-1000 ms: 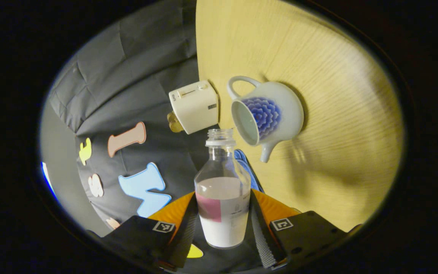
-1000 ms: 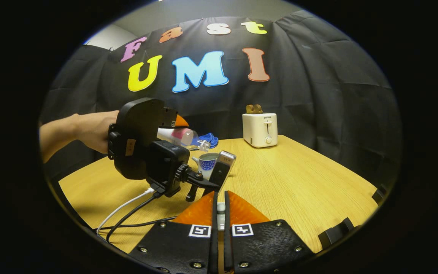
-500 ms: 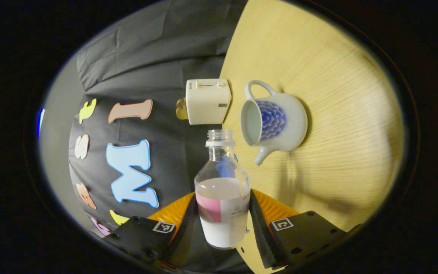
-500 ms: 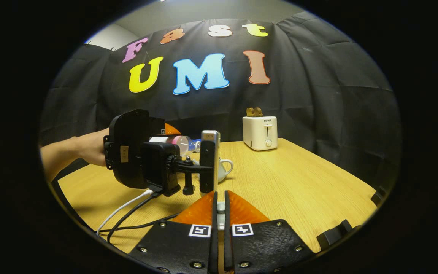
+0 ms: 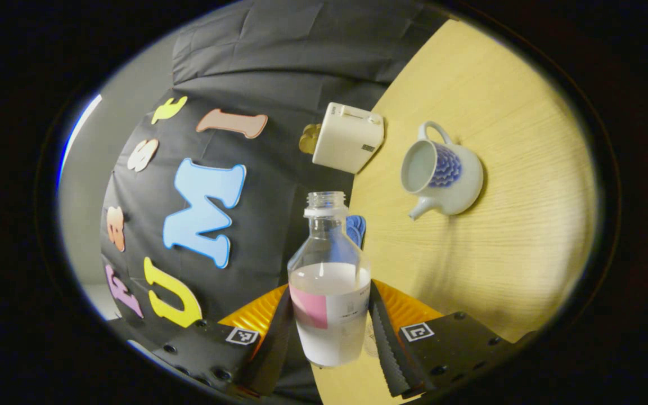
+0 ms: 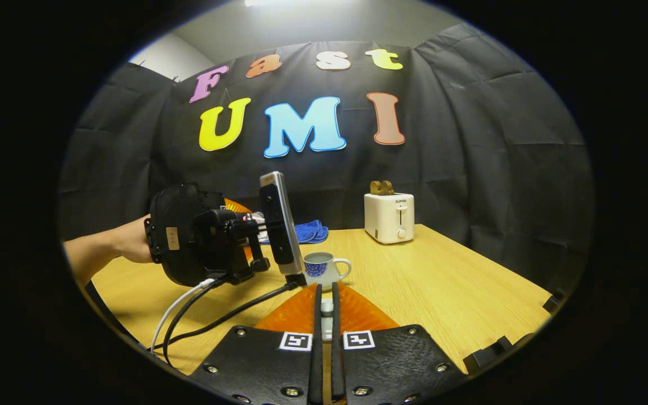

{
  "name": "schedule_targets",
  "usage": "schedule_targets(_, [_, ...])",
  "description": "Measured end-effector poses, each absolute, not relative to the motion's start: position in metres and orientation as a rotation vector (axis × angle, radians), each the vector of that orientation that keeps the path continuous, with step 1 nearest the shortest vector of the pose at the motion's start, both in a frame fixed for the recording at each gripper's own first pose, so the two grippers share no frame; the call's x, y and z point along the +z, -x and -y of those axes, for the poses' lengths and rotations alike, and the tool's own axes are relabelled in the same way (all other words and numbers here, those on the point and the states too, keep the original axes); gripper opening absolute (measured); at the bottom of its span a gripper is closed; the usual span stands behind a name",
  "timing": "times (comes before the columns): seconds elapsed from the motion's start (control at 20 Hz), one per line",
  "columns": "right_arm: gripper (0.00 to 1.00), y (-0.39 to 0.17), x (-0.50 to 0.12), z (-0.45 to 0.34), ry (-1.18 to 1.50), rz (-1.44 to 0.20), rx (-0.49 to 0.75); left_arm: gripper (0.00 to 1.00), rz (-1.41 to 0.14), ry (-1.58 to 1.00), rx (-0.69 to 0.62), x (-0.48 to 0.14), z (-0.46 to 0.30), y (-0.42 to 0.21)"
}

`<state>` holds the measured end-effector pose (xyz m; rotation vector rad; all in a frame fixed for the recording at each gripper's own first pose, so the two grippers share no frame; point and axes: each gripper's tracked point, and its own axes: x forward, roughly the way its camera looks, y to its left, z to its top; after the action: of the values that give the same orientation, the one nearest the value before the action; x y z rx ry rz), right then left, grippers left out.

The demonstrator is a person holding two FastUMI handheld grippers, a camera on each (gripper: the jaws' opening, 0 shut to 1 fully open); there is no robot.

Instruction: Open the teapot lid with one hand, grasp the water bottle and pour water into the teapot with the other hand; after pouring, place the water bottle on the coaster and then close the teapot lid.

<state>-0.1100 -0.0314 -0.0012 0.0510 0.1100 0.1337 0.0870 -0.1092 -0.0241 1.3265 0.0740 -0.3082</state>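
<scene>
Left gripper view: black cloth wall across the upper left, pale wooden bench (image 5: 504,236) filling the right half, the whole scene rolled sideways. Left tongs (image 5: 331,332) at the bottom centre, pinching the water bottle (image 5: 329,281) by its lower body, one finger on each side of the label. Bottle uncapped, mouth pointing up the frame, cloudy white liquid filling roughly its lower half. Right of centre, standing on the bench, the teapot (image 5: 443,171): white with a blue flower pattern, lid off, opening bare, handle toward the top of the frame, spout toward lower left. Well apart from the bottle mouth. Cream toaster (image 5: 348,136) just left of the teapot, near the bench edge. Blue cloth (image 5: 356,229) peeking out just beside the bottle neck.

Right gripper view: bench (image 6: 442,287) across the lower half, cloth wall behind. Right tongs (image 6: 325,332) at bottom centre, pressed nearly together on a small pale piece, too small to identify. Teapot (image 6: 322,268) just above the fingertips, centre frame, upright and open. Left of it, a person's hand (image 6: 127,247) holding the left tongs' black body (image 6: 189,242), with a phone-like device on its mount. Cables trailing from it to the lower left. Toaster (image 6: 389,217) right of centre at the back; blue cloth (image 6: 307,232) behind the teapot.
</scene>
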Motion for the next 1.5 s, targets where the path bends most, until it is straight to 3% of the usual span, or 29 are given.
schedule_targets(0.2, [0.06,0.099,0.002,0.018,-0.066,-0.097,0.176,0.84,-0.074,-1.049,-0.276,-0.006,0.086,-0.068])
schedule_targets(0.65, [0.06,0.065,0.004,-0.025,-0.08,-0.082,0.28,0.84,-0.069,-0.134,-0.228,0.034,0.009,-0.05])
schedule_targets(0.95, [0.06,0.042,-0.005,-0.05,-0.053,-0.083,0.326,0.83,-0.028,0.003,-0.154,0.028,-0.022,-0.092])
schedule_targets(1.5, [0.06,0.031,-0.015,-0.048,-0.045,-0.097,0.327,0.83,-0.08,-0.064,-0.109,-0.02,-0.03,-0.167])
